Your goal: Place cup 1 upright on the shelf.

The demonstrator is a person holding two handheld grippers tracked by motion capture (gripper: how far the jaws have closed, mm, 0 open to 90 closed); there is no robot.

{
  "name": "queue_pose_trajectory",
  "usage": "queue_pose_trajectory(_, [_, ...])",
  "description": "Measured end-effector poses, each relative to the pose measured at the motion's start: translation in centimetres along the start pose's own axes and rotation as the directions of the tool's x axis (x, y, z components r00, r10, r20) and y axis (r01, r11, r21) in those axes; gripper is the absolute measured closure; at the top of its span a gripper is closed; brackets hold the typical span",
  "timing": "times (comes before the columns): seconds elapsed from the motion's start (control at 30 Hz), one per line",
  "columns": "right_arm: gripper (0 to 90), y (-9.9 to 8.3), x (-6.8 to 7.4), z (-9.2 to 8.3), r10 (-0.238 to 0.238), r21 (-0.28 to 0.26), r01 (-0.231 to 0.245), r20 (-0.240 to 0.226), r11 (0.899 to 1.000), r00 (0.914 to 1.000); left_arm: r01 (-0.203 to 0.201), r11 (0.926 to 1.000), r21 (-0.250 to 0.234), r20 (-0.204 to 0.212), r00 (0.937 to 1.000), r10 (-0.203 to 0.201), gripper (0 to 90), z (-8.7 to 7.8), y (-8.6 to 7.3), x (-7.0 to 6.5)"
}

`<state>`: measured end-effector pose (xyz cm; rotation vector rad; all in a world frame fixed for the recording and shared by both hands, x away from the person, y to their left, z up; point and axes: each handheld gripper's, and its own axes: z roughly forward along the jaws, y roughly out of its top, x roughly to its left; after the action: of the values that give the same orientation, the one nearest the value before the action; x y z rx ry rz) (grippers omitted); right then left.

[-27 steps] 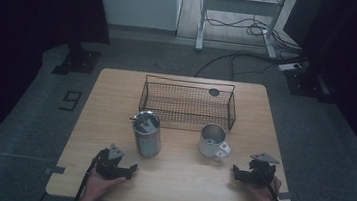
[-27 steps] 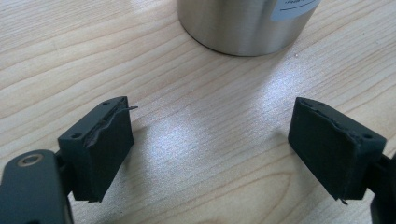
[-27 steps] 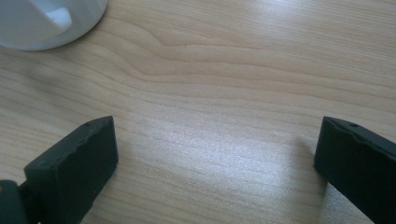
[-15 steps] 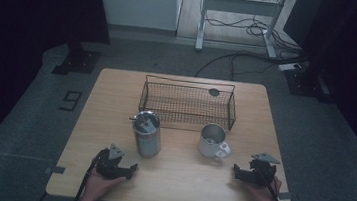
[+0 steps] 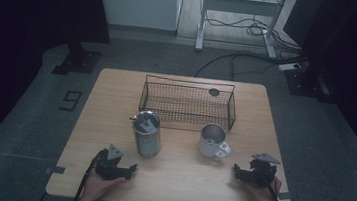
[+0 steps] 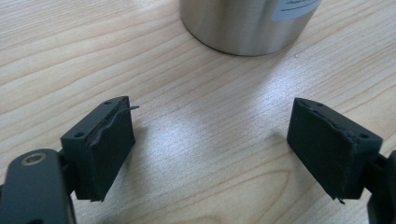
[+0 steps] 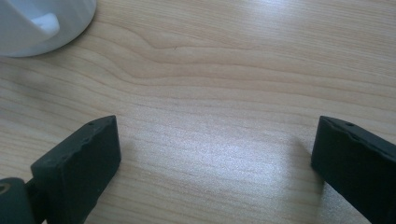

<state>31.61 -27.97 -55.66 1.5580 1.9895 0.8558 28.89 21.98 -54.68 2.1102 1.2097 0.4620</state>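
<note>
A steel tumbler with a lid and a white label stands left of the table's middle; its base rises just ahead of my left gripper. Beside it to the right sits a white mug, whose handle side reaches the top left corner of the right gripper view. My left gripper rests low over the wood near the front edge, jaws wide apart and empty. My right gripper lies at the front right, also open with bare wood between its jaws.
A black wire basket stands at the back of the wooden table, with a small dark round thing at its far right corner. Cables and a metal frame lie on the floor behind the table.
</note>
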Motion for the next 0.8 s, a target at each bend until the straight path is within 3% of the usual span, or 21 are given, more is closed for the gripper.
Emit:
queue_pose_trajectory(0.3, [4.1, -0.2, -0.2, -0.2, 0.007, -0.01, -0.007, 0.002, 1.0, 1.0, 0.051, 0.9987, 0.01, -0.043, 0.9978, -0.05, 12.7, -0.3, 0.3, 0.6])
queue_pose_trajectory(0.5, [3.1, -0.2, -0.3, -0.2, -0.002, -0.008, 0.002, -0.011, 1.0, 0.9999, 0.08, 0.9949, -0.061, -0.053, 0.9951, -0.084, 12.5, -1.8, 0.9, 0.1])
queue_pose_trajectory(0.6, [3.2, -0.2, -0.4, -0.3, 0.004, -0.01, -0.004, -0.023, 1.0, 0.9997, 0.074, 0.9948, -0.07, -0.053, 0.9955, -0.078, 12.4, -2.7, 1.3, -0.2])
queue_pose_trajectory(0.8, [4.0, -0.1, -0.4, -0.2, 0.004, -0.011, -0.004, -0.014, 1.0, 0.9999, 0.07, 0.9865, -0.148, -0.023, 0.9969, -0.075, 11.8, -4.9, 2.4, -0.7])
